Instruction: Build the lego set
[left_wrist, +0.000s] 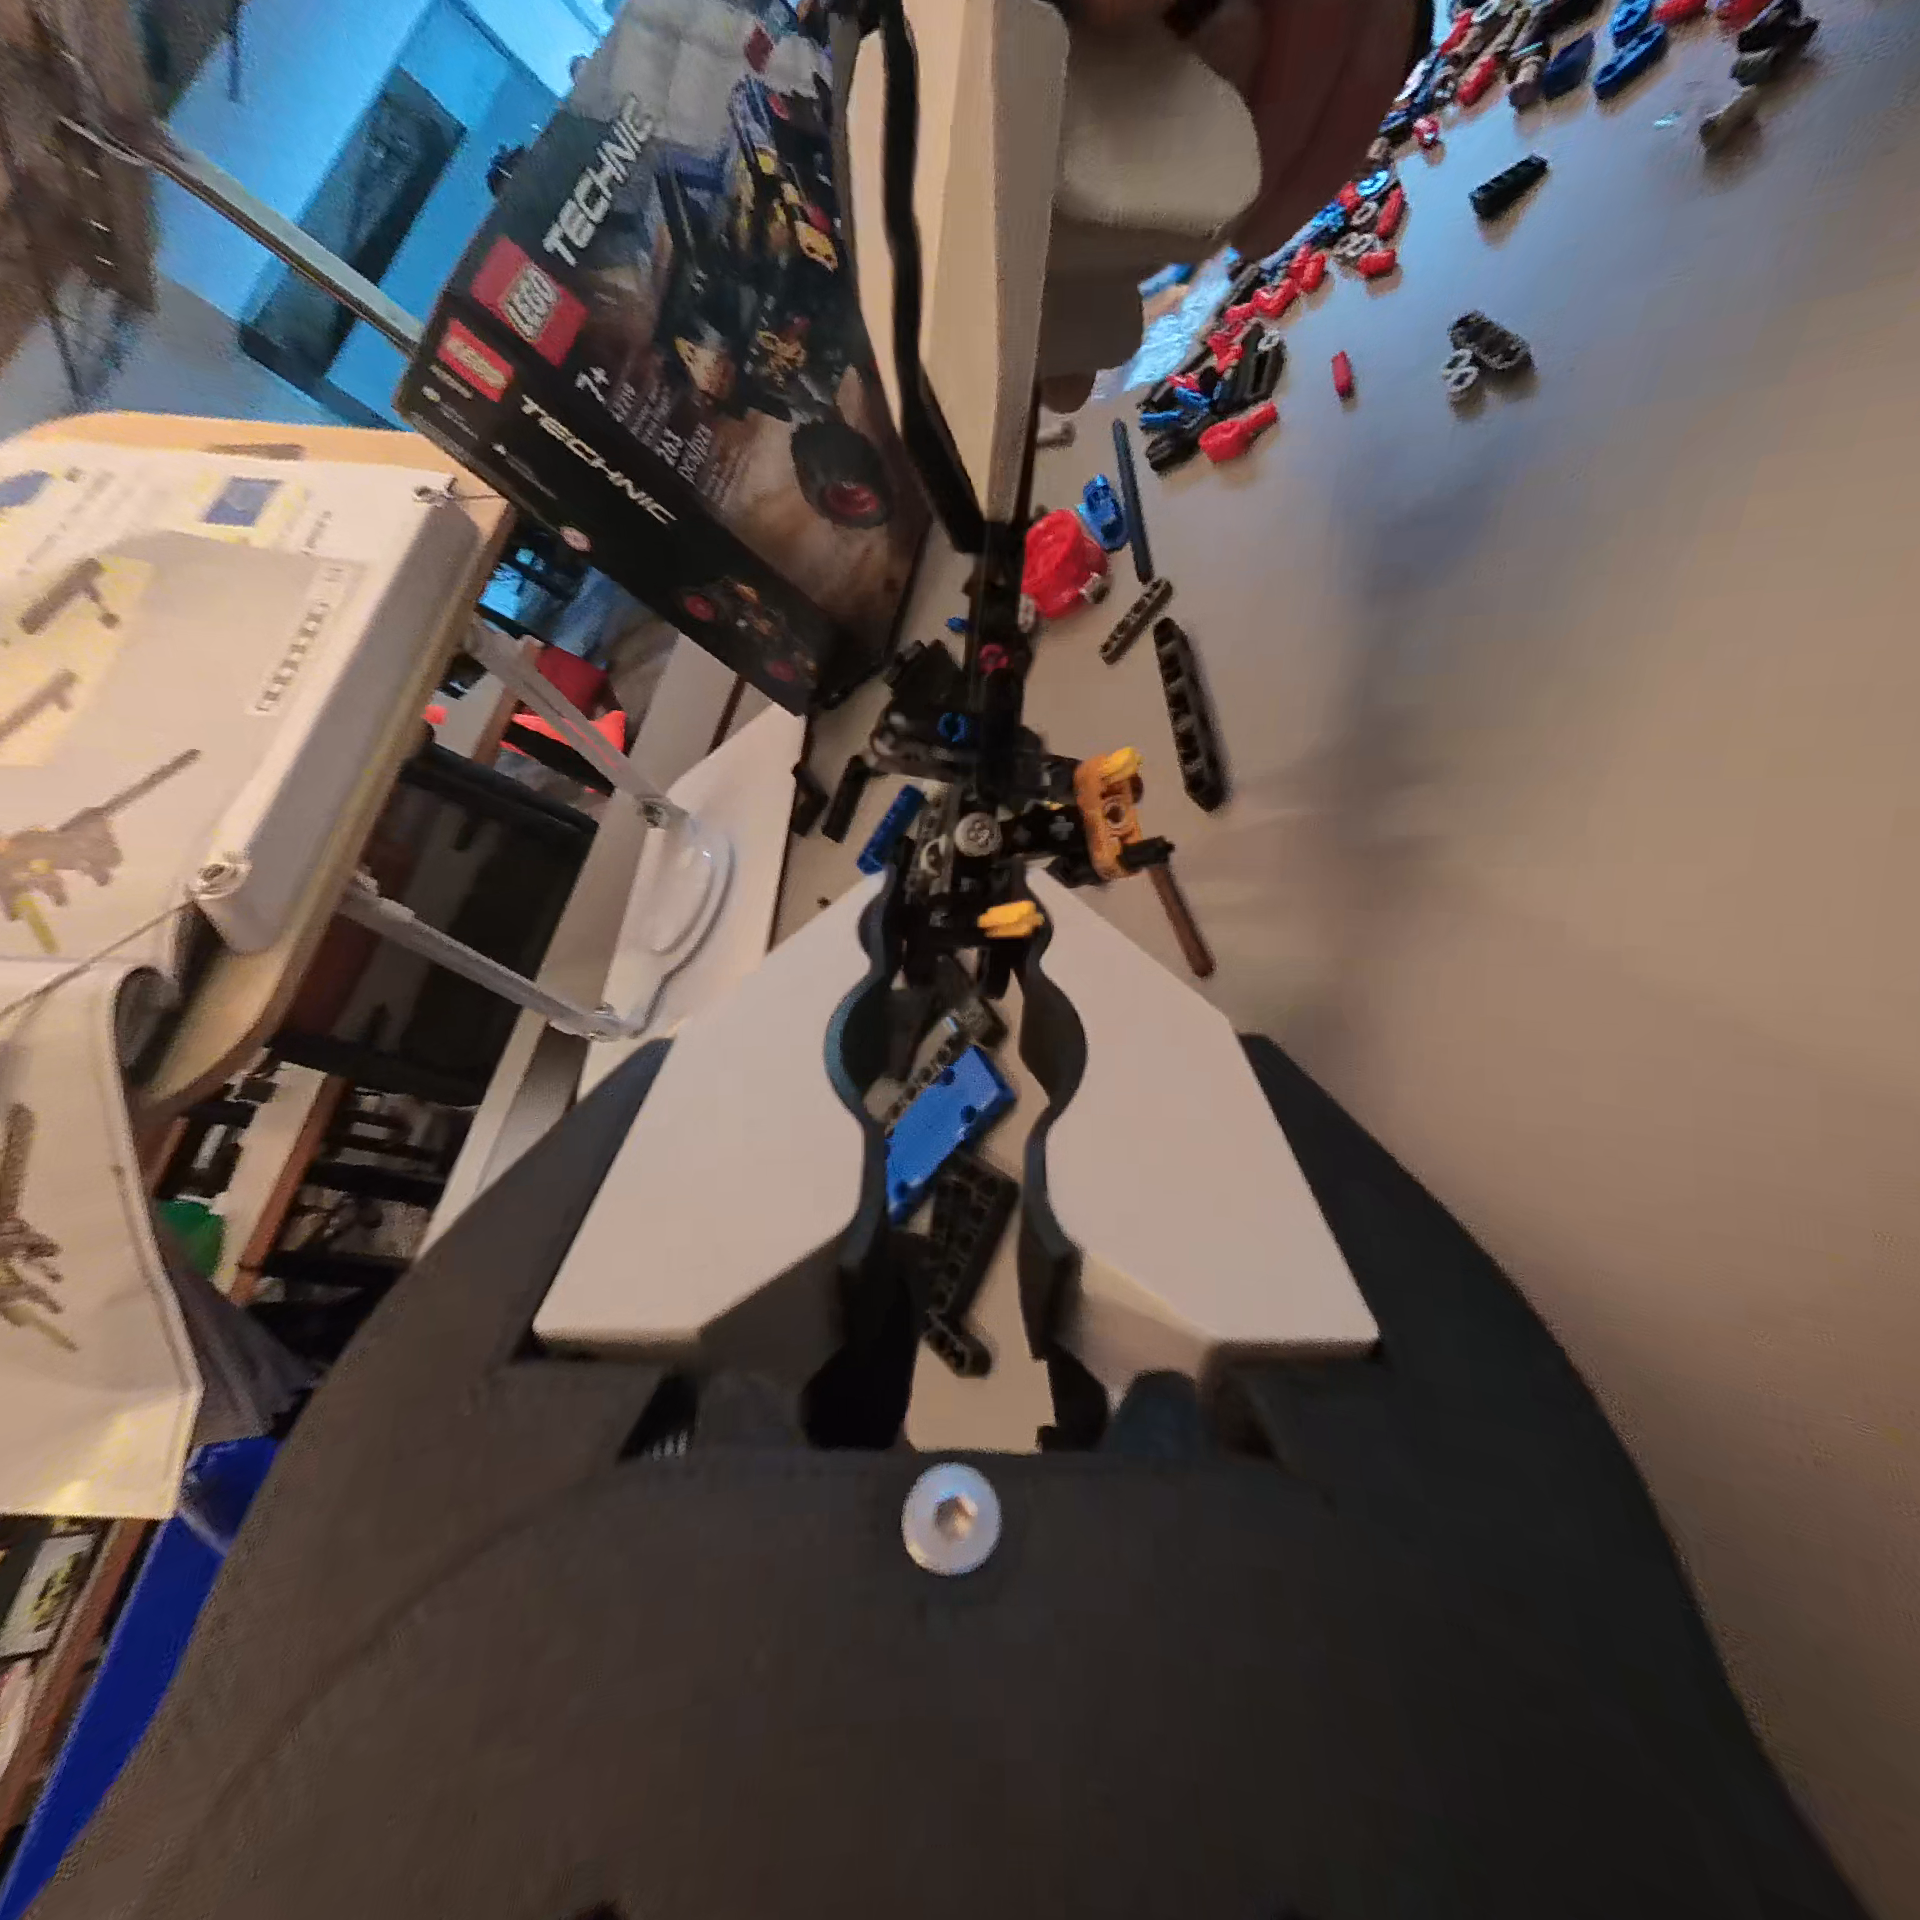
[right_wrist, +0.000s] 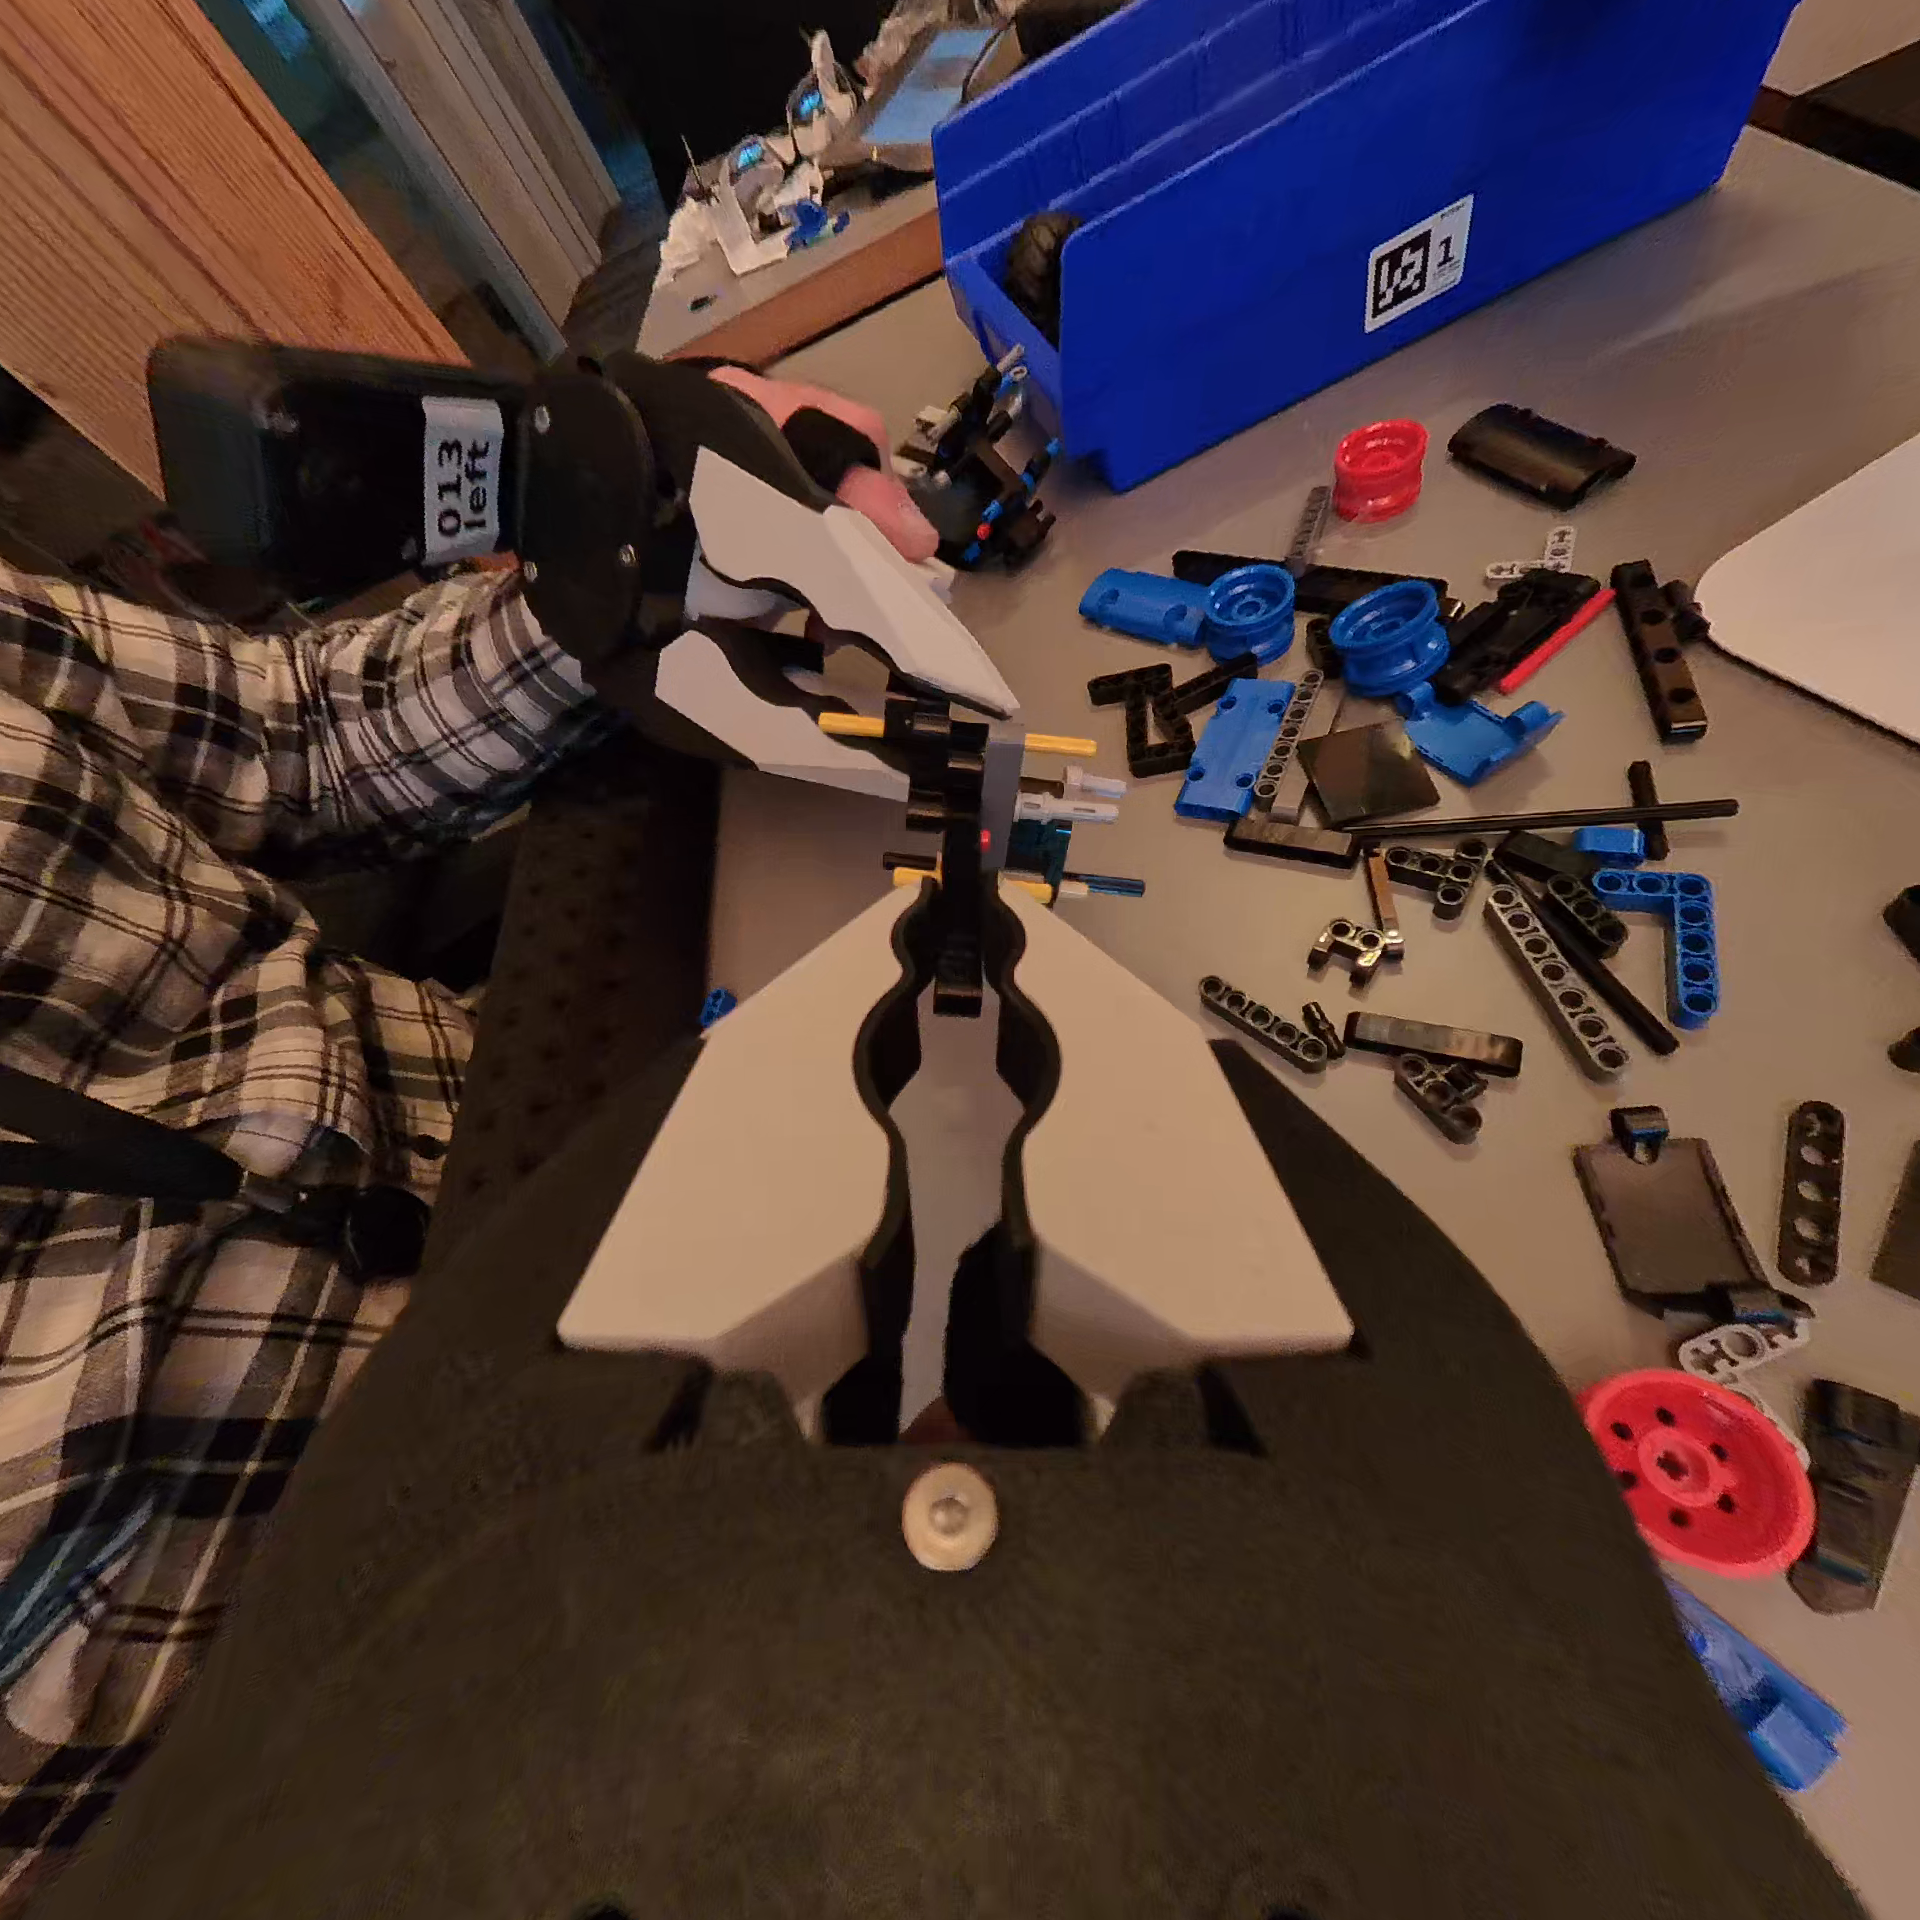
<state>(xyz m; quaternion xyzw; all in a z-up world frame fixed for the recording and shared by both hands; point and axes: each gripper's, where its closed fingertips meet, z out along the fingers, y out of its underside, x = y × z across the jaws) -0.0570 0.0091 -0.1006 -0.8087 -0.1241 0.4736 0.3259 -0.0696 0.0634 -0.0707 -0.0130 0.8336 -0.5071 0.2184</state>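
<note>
Both grippers — left gripper (right_wrist: 935, 717), right gripper (right_wrist: 956, 914) — clamp the lego assembly (right_wrist: 951, 800).

Place: hobby or work room, indoors
Table (right_wrist: 1714, 343): grey, strewn with toy bricks (right_wrist: 1455, 727)
Storage: blue bin (right_wrist: 1247, 260)
Paper: set box (left_wrist: 665, 416), instruction sheets (left_wrist: 156, 675)

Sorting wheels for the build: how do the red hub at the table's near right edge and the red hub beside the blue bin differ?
The near red hub lies flat, its holed face up; the far red hub is tipped up, its ribbed barrel showing, close to the blue bin. Both are red, loose and ungripped.
</note>
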